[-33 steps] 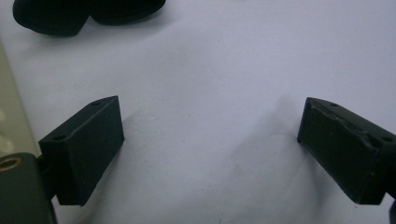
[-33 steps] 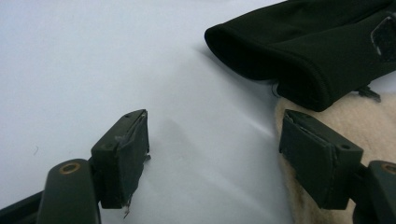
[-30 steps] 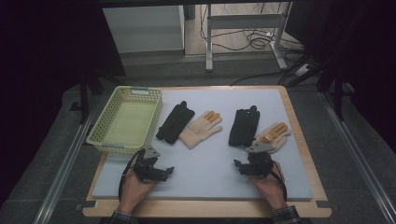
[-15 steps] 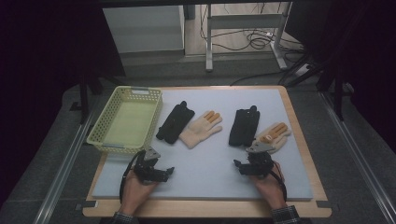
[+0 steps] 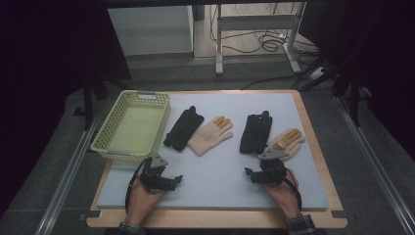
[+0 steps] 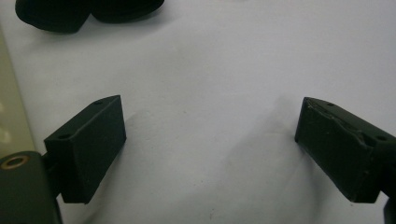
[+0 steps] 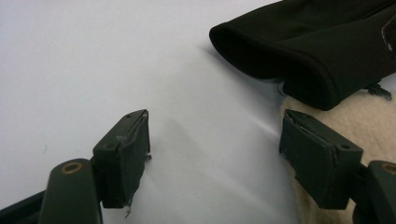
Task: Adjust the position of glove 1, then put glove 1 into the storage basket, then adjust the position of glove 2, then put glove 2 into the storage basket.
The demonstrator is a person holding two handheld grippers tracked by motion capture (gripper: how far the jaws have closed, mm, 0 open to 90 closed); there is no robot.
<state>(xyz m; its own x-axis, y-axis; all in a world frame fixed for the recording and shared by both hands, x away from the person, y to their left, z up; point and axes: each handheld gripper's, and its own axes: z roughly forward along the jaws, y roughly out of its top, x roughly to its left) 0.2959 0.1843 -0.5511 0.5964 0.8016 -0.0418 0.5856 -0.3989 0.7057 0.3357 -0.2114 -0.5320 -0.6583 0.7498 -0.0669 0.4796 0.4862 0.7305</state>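
Note:
Two pairs of gloves lie on the pale mat (image 5: pixel 220 176). A black glove (image 5: pixel 183 128) rests beside a beige glove (image 5: pixel 211 135) at centre left, and another black glove (image 5: pixel 256 132) lies beside a beige glove (image 5: pixel 288 141) at centre right. My left gripper (image 5: pixel 169 180) sits low on the mat in front of the basket, open, with bare mat between its jaws (image 6: pixel 210 112). My right gripper (image 5: pixel 255 175) sits just in front of the right pair, also open (image 7: pixel 215 126). The black glove's cuff (image 7: pixel 299 60) lies ahead of it, and the beige glove (image 7: pixel 355 121) lies by its right jaw.
A pale green plastic basket (image 5: pixel 113 128) stands at the mat's left edge, its side showing in the left gripper view (image 6: pixel 9 116). The mat lies on a wooden board (image 5: pixel 313 147). Metal rails run along both sides of the table.

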